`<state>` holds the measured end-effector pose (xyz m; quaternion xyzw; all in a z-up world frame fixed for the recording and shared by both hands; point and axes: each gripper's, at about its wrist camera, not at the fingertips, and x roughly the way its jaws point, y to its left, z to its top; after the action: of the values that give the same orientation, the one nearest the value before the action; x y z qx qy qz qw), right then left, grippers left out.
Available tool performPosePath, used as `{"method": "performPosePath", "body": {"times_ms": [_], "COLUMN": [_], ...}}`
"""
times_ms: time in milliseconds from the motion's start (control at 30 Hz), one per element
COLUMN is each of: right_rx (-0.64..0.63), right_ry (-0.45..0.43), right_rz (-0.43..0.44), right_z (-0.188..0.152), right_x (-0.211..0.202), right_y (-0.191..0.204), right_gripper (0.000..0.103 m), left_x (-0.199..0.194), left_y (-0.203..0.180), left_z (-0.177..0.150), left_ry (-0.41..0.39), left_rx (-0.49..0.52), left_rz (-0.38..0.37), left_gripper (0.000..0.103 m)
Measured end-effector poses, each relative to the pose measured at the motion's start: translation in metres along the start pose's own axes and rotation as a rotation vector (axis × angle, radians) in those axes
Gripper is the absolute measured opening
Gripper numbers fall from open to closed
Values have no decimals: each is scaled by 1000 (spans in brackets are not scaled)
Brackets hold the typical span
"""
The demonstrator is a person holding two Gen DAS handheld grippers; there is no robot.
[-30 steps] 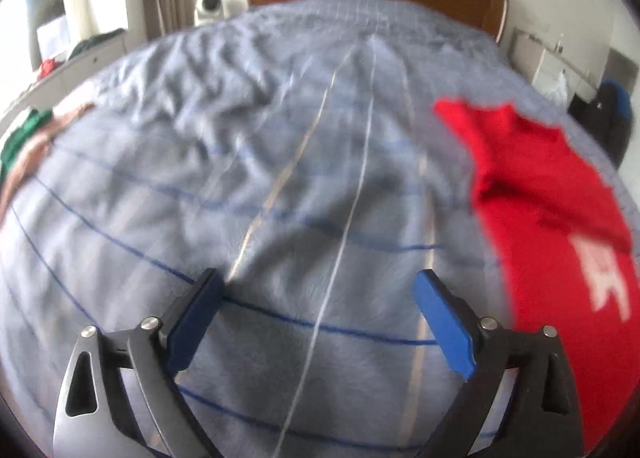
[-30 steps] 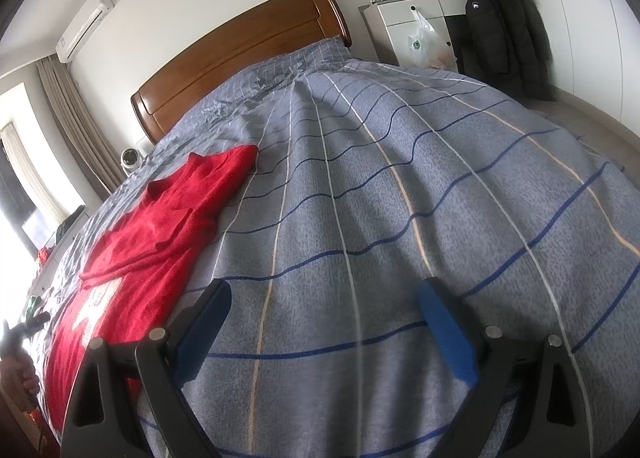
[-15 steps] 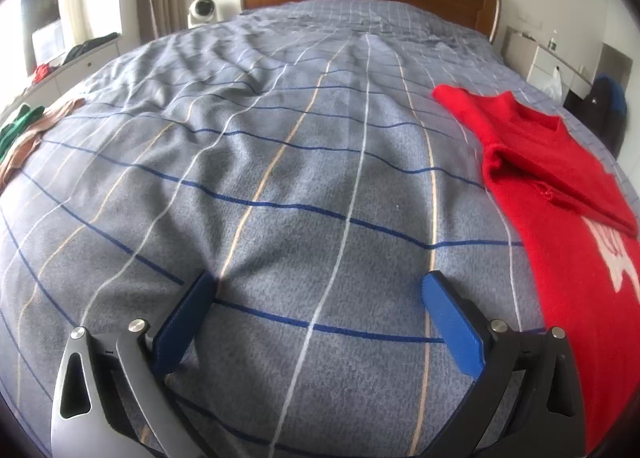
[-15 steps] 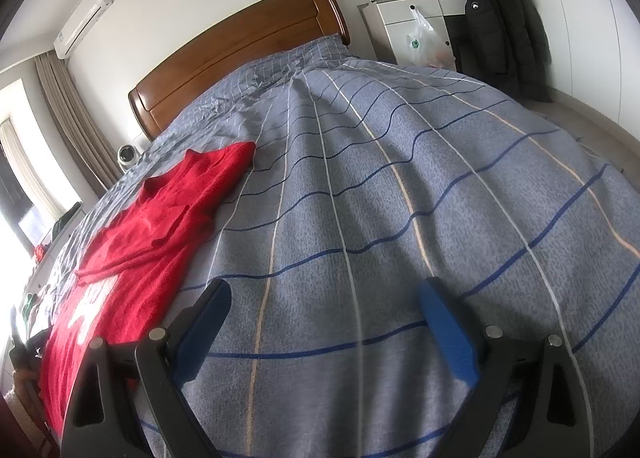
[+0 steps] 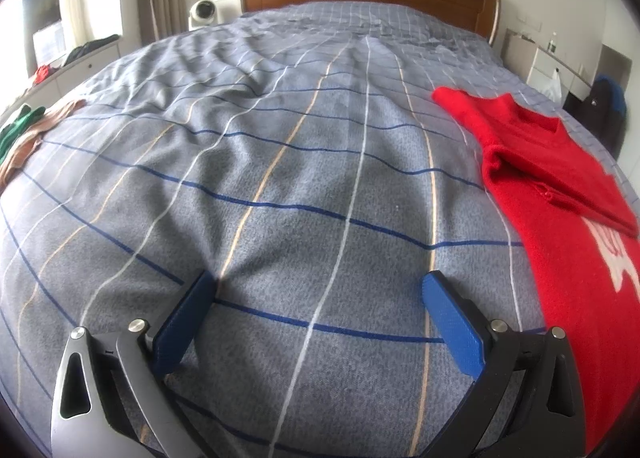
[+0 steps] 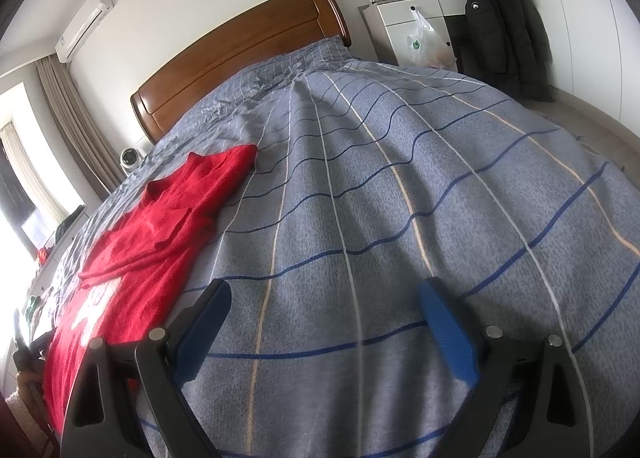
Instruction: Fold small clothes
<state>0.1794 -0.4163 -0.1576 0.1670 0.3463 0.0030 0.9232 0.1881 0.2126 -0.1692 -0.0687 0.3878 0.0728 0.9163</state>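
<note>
Two frame edges cut off the red sweater (image 5: 560, 217) (image 6: 160, 225), hiding its hem; a white motif shows only partly. It lies flat on the bed (image 5: 280, 177), one sleeve folded across the chest. Left tool (image 5: 316, 290) and right tool (image 6: 324, 294), blue pads apart, hover empty, barely shifted since a moment ago.

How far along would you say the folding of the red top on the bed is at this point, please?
Done: the red top lies on the blue striped bedspread with at least one sleeve folded across its chest. In hand: nothing; the left gripper and right gripper are both open over bare bedspread beside it. Left: its lower part looks unfolded, and the green and tan clothes at the bed's edge look untouched.
</note>
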Motion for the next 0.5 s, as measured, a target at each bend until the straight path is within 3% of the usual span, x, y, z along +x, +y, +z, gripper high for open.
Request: {"method": "performPosePath", "body": {"times_ms": [500], "right_rx": [0], "right_ry": [0], "right_rz": [0], "right_z": [0], "right_x": [0], "right_y": [0], "right_gripper": [94], "left_x": [0], "left_y": [0], "left_z": [-1], "left_ry": [-3], "left_rx": [1], "left_rz": [-1], "left_gripper": [102]}}
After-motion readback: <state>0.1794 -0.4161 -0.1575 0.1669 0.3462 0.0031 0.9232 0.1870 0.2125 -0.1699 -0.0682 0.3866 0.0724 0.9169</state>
